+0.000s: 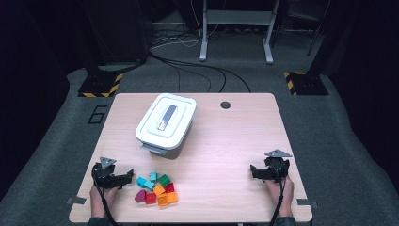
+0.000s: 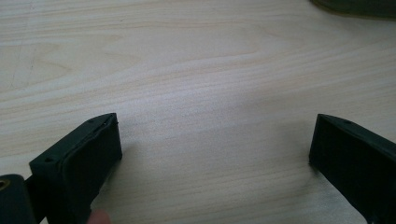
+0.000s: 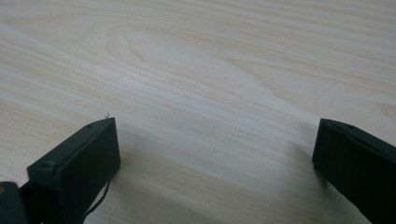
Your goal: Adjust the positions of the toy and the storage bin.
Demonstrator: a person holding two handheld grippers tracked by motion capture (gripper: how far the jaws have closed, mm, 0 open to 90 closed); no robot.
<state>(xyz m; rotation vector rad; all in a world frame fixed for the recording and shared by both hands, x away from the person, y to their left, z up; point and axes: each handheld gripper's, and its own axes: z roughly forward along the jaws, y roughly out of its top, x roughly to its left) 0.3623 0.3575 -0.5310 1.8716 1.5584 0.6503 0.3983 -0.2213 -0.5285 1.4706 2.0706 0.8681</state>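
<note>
Coloured blocks (image 1: pixel 155 189) are lying near the table's (image 1: pixel 226 141) front-left corner, just beside the left gripper (image 1: pixel 128 178). Both it and the right gripper (image 1: pixel 252 171) are resting wide apart, gripping nothing.

Overhead light brightening the pale table (image 1: pixel 226 141), surrounding room staying dark, soft shadows lying under close, slightly blurred black jaws, mild softness throughout.

1 overhead, 2 low over table (image 1: pixel 221 141)
</note>
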